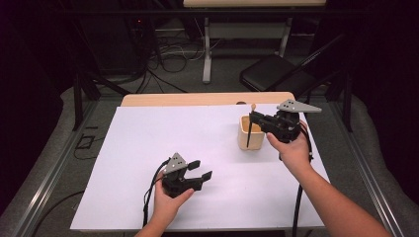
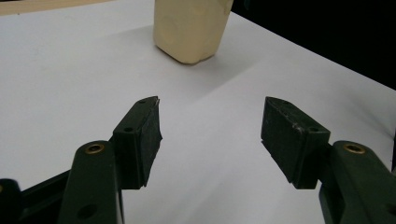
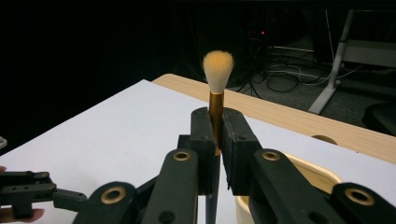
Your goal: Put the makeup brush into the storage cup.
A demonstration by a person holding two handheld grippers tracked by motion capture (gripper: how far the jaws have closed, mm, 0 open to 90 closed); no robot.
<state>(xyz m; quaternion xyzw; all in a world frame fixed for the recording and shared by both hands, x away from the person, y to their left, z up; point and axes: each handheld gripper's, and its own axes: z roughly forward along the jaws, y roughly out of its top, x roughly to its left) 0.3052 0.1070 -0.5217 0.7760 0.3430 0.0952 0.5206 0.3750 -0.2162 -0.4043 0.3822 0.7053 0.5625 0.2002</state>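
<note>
right gripper (image 3: 215,154): clamped on the handle of a brush (image 3: 217,86), bristles up, handle hanging down over the open top of the cup (image 1: 250,132); in the high view the gripper (image 1: 254,118) sits just beside the cup's right rim.
left gripper (image 1: 202,170): jaws apart, holding nothing, resting low near the front edge of the table (image 1: 148,143), well apart from the cup; in its own view (image 2: 210,135) it looks across bare white surface at the cup (image 2: 191,28).
brush: upright, pale tuft above the jaws, dark handle below them; whether its lower end is already inside the cup i cannot tell.
cup: pale, rounded square, empty as far as it shows, standing toward the far right corner of the table.
risk: the cup looks light and nothing steadies it, so a handle that catches the rim could likely tip or push it toward the right edge.
risk, second: the grip is on a thin round handle; it may swivel or slip if it meets the cup wall at an angle.
surface: a white sheet over a wooden top, whose far edge is bare.
room: dark, with a folding chair (image 1: 276,74), table legs and loose cables on the floor beyond.
</note>
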